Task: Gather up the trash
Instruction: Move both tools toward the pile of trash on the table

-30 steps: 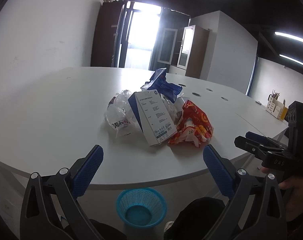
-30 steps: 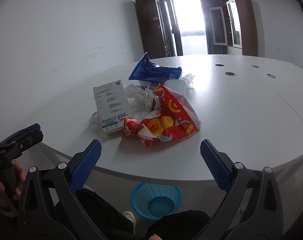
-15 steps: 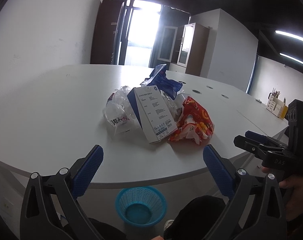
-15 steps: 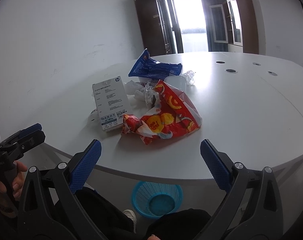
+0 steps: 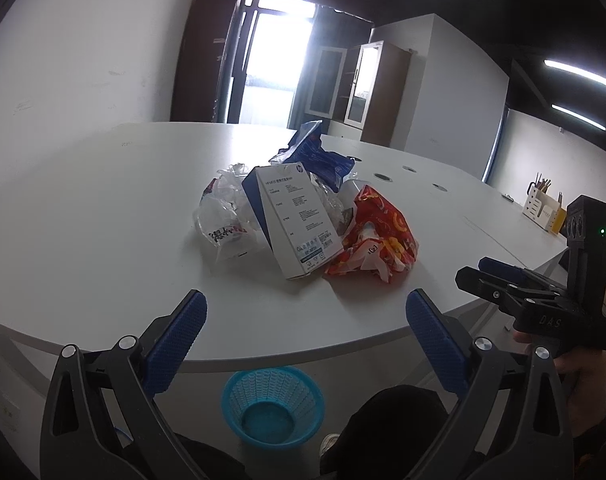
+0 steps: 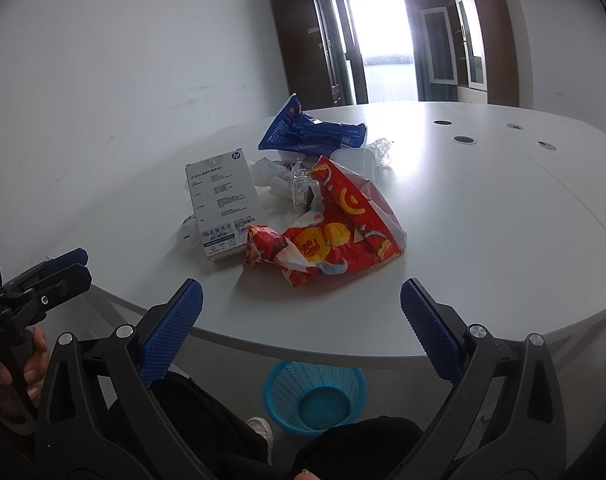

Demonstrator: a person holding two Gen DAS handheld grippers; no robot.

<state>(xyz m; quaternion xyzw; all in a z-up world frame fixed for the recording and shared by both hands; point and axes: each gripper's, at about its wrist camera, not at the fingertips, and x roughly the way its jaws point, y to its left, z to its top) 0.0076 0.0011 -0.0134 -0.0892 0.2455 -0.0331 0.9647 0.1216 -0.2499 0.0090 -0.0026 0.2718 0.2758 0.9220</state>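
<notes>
White walls and a bright doorway frame a wide, pale grey oval desk [image 5: 83,216] that carries a single heap of rubbish near its front edge. Both views sit closer to the heap than a second ago: the pile appears larger and lower in each frame, which suggests both tools are advancing toward it. Nothing in the heap itself has shifted.

From the left wrist view, the white rectangular cardboard box with printed label [image 5: 299,220] leans at the centre; a crumpled clear plastic bag [image 5: 223,220] lies at its 9 o'clock, a crinkled red and yellow snack wrapper [image 5: 377,236] at its 3 o'clock, and a blue foil pouch [image 5: 315,156] at its 12 o'clock. A white lidded plastic tub [image 6: 353,160] shows only in the right wrist view, behind the wrapper.

The left gripper [image 5: 305,336] hovers short of the desk edge, jaws wide apart and empty. The right gripper [image 6: 301,328] is likewise spread and empty, aimed at the wrapper.

A light blue woven plastic wastebasket [image 5: 273,404] stands on the floor under the desk edge and appears empty. By that evidence collection has not begun; the approach looks nearly complete, with a first grasp the likely next step.
</notes>
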